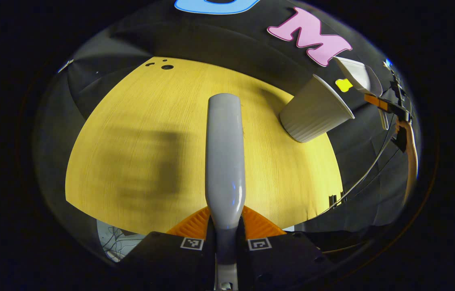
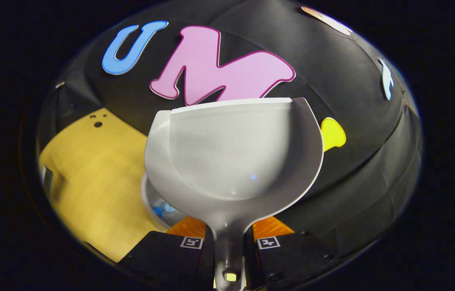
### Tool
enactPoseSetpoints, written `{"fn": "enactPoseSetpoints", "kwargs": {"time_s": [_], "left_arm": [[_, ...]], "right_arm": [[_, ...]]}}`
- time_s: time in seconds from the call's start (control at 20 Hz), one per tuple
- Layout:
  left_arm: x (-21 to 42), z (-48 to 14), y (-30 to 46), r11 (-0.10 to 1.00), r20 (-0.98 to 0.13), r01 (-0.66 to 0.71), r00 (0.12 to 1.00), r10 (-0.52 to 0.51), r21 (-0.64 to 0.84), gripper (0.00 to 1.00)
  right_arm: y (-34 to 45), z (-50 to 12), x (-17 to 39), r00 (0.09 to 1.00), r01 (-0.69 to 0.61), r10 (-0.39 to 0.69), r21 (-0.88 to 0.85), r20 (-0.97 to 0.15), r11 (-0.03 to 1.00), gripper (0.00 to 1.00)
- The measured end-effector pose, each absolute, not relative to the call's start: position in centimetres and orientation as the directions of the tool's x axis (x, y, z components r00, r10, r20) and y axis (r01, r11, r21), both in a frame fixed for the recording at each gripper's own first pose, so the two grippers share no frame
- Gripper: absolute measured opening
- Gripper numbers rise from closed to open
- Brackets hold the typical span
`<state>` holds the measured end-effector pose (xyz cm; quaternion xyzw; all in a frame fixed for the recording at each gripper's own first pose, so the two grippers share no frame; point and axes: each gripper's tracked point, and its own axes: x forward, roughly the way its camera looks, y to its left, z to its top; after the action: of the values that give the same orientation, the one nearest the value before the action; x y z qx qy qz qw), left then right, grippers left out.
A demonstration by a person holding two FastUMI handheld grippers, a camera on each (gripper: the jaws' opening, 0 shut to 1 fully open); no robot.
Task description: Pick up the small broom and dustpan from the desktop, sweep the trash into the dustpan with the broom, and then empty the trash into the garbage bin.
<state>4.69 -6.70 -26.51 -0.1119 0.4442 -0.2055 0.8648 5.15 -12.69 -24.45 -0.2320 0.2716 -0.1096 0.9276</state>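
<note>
My left gripper [image 1: 225, 238] is shut on the grey small broom [image 1: 224, 161], which points forward over the yellow desktop [image 1: 130, 133]. The white ribbed garbage bin [image 1: 314, 111] stands at the desktop's far right. Above and to the right of it, the other gripper [image 1: 384, 104] holds up the white dustpan [image 1: 358, 74]. In the right gripper view, my right gripper [image 2: 229, 242] is shut on the handle of the dustpan [image 2: 233, 149], whose scoop looks empty and lifted. Under the pan I see part of the bin's rim [image 2: 150, 202] with blue trash [image 2: 164, 209] inside.
A person's forearm [image 1: 411, 153] and a cable hang at the right, beyond the desk edge. Small dark holes [image 1: 166, 66] mark the desktop's far corner. Blurred shadows lie on the wood to the left of the broom. Black cloth walls surround the desk [image 2: 86, 169].
</note>
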Motion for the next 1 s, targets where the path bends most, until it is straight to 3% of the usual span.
{"fn": "enactPoseSetpoints", "kwargs": {"time_s": [0.2, 0.4, 0.75, 1.0], "left_arm": [[5.6, -27.3, -4.7, 0.906, -0.733, 0.230, 0.534, -0.422, -0.355, 0.25], [6.3, -28.1, -2.1, 0.931, -0.755, 0.224, 0.544, -0.366, -0.289, 0.25], [7.9, -29.4, 1.4, 0.952, -0.781, 0.209, 0.546, -0.303, -0.223, 0.25], [9.2, -30.9, 1.8, 0.959, -0.807, 0.206, 0.523, -0.274, -0.192, 0.25]], "right_arm": [[-7.7, -22.2, 5.0, 0.878, -0.008, -0.158, -0.342, -0.453, 0.940, 0.33], [-1.2, -26.1, 4.1, 0.847, -0.138, -0.026, -0.267, -0.532, 0.954, 0.34], [9.8, -35.4, -0.3, 0.694, -0.195, 0.159, 0.029, -0.702, 0.980, 0.33], [11.2, -43.3, -3.0, 0.581, -0.139, 0.167, 0.106, -0.797, 0.985, 0.34]]}}
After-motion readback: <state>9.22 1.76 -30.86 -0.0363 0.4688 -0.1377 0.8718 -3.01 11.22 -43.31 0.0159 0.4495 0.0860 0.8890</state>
